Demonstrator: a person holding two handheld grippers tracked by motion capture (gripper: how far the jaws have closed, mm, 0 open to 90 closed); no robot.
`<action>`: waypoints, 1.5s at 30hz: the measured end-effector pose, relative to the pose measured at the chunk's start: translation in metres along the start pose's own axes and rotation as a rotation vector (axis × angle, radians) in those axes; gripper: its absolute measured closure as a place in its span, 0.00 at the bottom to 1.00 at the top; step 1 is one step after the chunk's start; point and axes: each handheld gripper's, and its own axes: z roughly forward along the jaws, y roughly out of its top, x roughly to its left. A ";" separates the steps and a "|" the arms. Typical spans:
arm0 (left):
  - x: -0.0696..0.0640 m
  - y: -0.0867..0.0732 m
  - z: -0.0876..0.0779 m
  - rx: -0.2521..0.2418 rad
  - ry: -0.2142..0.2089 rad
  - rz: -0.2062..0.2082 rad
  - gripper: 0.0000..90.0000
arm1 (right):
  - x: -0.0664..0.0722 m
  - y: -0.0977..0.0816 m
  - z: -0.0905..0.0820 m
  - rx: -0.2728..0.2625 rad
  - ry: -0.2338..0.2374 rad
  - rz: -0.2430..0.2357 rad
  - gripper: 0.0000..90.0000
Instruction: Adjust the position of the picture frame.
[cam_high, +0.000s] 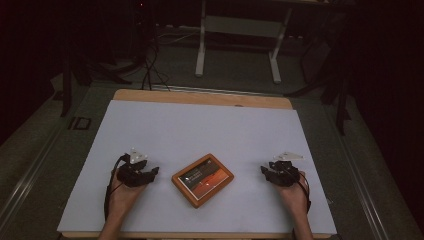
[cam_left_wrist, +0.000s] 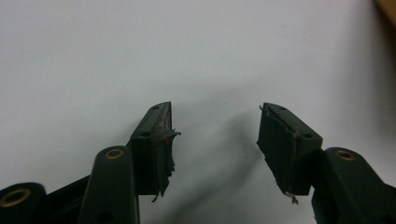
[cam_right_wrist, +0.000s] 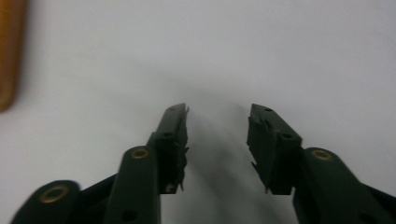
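Note:
A small wooden-framed picture (cam_high: 203, 179) lies flat near the front middle of the white table (cam_high: 200, 130), turned at an angle. My left gripper (cam_high: 154, 172) rests on the table to the frame's left, held by a hand. In the left gripper view the gripper (cam_left_wrist: 215, 116) stands open over bare white surface, with nothing between its worn pads (cam_left_wrist: 161, 140). My right gripper (cam_high: 263, 171) sits to the frame's right. In the right gripper view it (cam_right_wrist: 218, 114) is open and empty too, with the wooden frame's edge (cam_right_wrist: 9, 51) at the far left.
The table's wooden far edge (cam_high: 200, 97) borders a dark floor. A white stand (cam_high: 237, 30) and cables (cam_high: 150, 65) sit beyond the table. A sliver of the wooden frame (cam_left_wrist: 387, 9) shows at the upper right corner of the left gripper view.

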 end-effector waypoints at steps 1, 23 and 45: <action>-0.001 0.001 -0.002 -0.013 -0.007 0.004 0.51 | 0.001 0.001 -0.001 -0.006 0.005 -0.002 0.65; -0.008 0.004 -0.027 -0.085 -0.135 0.014 0.57 | 0.025 0.010 -0.016 -0.083 0.115 -0.053 0.65; -0.017 0.007 -0.043 -0.114 -0.285 -0.031 0.57 | 0.072 0.019 -0.017 -0.126 0.260 -0.155 1.00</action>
